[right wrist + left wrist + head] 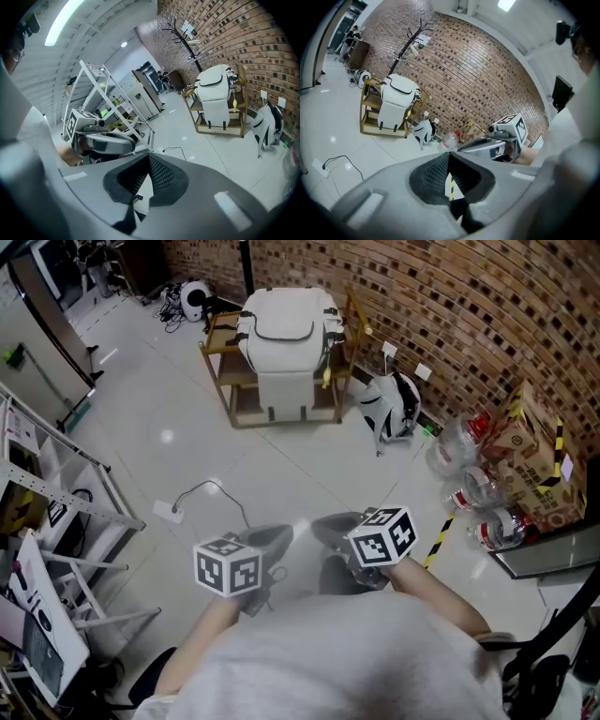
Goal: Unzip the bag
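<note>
- Left gripper (272, 542): held low and close to the person's body. In the left gripper view (449, 157) its jaws meet at the tips and nothing sits between them.
- Right gripper (336, 529): held just beside the left one, at about the same height. In the right gripper view (149, 159) its jaws are likewise closed tip to tip and hold nothing.
- Each gripper appears in the other's camera, and their marker cubes sit near each other in the head view.
- White bag (286, 338): stands upright on a wooden rack (217, 362) across the room, well apart from both grippers. Neither gripper touches it.
- A dark curved line runs across the upper front of the bag. From here I cannot tell whether the zip is open or closed.
- The rack stands on the white floor (187, 427), close to the brick wall (450, 296).
- Black-and-white backpack (394, 404): on the floor against the wall, just to the right of the rack.
- Power strip (169, 512): on the floor between the person and the rack, with its cable looping away from it.
- Pile of cartons and clear plastic bottles (497, 474): along the wall at the right.
- Metal shelving (56, 493): along the left edge.
- Coat stand (410, 40): against the brick wall behind the rack.
</note>
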### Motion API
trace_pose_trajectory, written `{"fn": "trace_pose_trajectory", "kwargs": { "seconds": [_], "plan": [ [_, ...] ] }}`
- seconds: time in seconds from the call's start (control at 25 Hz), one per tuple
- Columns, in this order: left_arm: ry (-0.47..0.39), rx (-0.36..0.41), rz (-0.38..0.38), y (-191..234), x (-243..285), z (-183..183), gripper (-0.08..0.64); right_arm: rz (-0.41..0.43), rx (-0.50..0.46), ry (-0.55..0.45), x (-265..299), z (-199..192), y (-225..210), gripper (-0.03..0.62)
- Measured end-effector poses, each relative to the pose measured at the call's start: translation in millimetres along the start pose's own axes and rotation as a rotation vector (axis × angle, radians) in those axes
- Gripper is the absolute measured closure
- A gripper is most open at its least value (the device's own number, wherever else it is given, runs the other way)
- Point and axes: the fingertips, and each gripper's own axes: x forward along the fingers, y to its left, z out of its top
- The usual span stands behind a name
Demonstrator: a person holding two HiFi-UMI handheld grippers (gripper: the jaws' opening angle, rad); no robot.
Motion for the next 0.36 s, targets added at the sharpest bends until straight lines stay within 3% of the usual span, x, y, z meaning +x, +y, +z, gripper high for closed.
{"fn": "trace_pose_trajectory", "kwargs": {
  "seconds": [0.36],
  "plan": [
    [-0.015,0.013,-0.001,-8,-28,-17,0.558,-0.007,-0.034,-0.005,5,-10,31,0.592]
  ]
}}
